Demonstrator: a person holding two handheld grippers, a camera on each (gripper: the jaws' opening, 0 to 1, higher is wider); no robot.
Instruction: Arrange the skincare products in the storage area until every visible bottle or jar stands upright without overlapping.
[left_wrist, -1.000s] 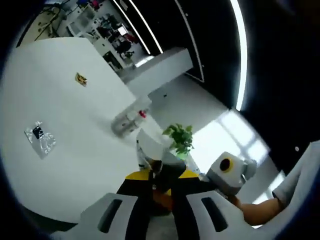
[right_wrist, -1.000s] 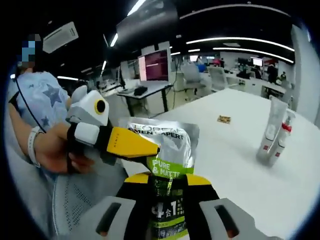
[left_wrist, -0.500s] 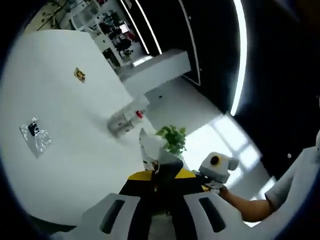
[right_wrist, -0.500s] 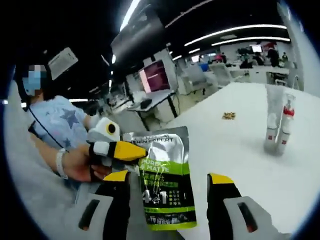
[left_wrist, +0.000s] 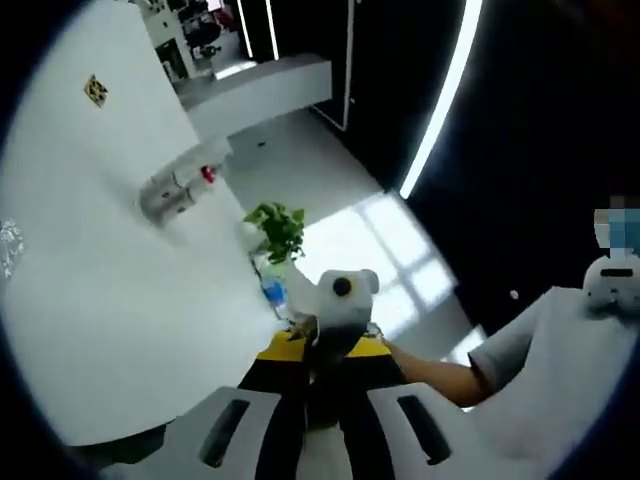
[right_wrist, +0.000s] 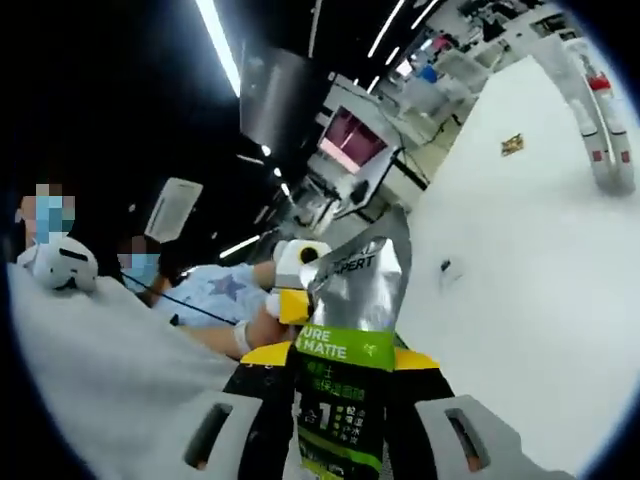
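Observation:
A silver pouch with a green band (right_wrist: 350, 325) stands up between the jaws of my right gripper (right_wrist: 345, 372), which is shut on its lower part. My left gripper (right_wrist: 291, 300) comes in from the left and pinches the pouch's upper left edge with its yellow jaw. In the left gripper view the pouch (left_wrist: 328, 335) shows edge-on, and my left gripper (left_wrist: 322, 352) is shut on it. Two white tubes with red marks (right_wrist: 603, 128) stand close together on the white table (right_wrist: 500, 300), also seen as the tubes (left_wrist: 176, 190) far off to the upper left.
A small yellow-brown packet (right_wrist: 512, 145) and a tiny dark speck (right_wrist: 443, 267) lie on the table. A small green plant (left_wrist: 276, 224) stands by the table's edge (left_wrist: 240, 270). A person's forearm and white sleeve (left_wrist: 470, 365) sit right of the jaws. Desks and monitors fill the background.
My right gripper stood open around the pouch half a second ago and is now shut on it. Both cameras have tilted, so the table and tubes sit elsewhere in each view.

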